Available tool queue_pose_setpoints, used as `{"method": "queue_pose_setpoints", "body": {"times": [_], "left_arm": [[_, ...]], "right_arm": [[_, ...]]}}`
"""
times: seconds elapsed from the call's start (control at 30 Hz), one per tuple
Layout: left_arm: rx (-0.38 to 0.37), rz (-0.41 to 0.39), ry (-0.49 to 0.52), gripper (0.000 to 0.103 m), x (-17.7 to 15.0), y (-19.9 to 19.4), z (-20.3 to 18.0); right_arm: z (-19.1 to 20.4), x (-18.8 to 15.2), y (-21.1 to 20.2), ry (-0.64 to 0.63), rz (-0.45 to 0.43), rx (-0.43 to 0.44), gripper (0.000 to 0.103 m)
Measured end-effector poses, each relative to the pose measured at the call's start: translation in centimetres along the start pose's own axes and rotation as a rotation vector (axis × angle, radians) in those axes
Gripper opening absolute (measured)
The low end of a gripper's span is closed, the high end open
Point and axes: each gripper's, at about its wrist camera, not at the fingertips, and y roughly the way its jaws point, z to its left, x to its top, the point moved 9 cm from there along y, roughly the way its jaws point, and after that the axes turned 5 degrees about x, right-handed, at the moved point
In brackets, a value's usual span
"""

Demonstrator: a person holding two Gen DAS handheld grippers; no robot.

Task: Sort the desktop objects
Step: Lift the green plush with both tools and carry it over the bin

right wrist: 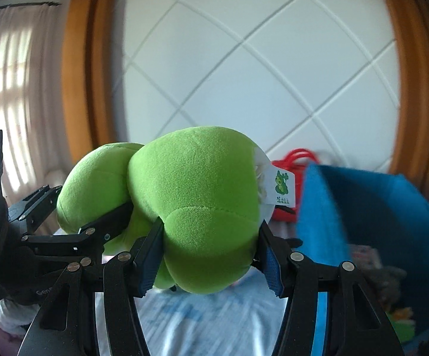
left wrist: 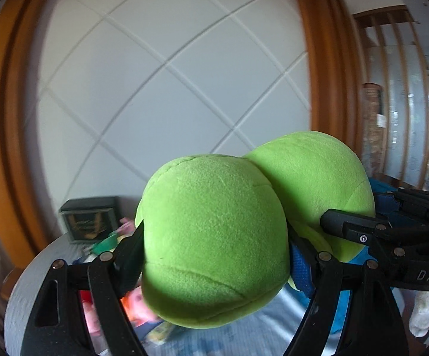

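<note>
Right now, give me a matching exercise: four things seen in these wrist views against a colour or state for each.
Things:
1. plush toy
2. storage bin
3. sewn-in tag
4. left gripper

Descriptions:
A. blue
B. white with green print
C. shut on one lobe
D. green, gripped at both ends

Pairs: 1-D, 2-A, 3-B, 4-C

Bright green plush toy (right wrist: pixel 196 207) with a white, green-printed tag (right wrist: pixel 284 188); blue fabric bin (right wrist: pixel 377 207); white wall panel (left wrist: pixel 169 74) crossed by diagonal grooves, orange-brown wooden frame (left wrist: pixel 0 118).
</note>
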Motion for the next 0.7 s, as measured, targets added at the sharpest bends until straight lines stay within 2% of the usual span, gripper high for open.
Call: {"method": "queue_pose_setpoints", "body": {"times": [0.13, 0.23, 0.4, 0.47, 0.57, 0.7], "left_arm": [[-0.059, -0.002, 0.021, 0.081, 2.6, 2.6, -7.2], [-0.089, 0.039, 0.024, 0.081, 4.4, 5.0, -12.9], [-0.06, 0.123, 0.059, 0.081, 8.2, 9.5, -22.5], [-0.044, 0.145, 0.082, 0.081, 9.1, 10.9, -25.2], [-0.025, 0.238, 0.075, 0.081, 10.0, 15.0, -29.2], [0.001, 0.331, 0.078, 0.081, 9.6, 19.9, -31.9]], "right_arm": [[-6.4, 0.7, -2.7, 0.023, -0.014, -0.062, 0.058], [-12.0, 1.2, -4.6, 0.025, -0.024, -0.093, 0.058], [-22.6, 3.0, -6.0, 0.049, -0.01, -0.068, 0.058], [-26.4, 3.8, -5.8, 0.067, 0.005, -0.048, 0.058], [-31.8, 4.7, -4.2, 0.095, 0.048, -0.02, 0.058], [-36.9, 4.1, -1.1, 0.143, 0.103, 0.004, 0.058]]}}
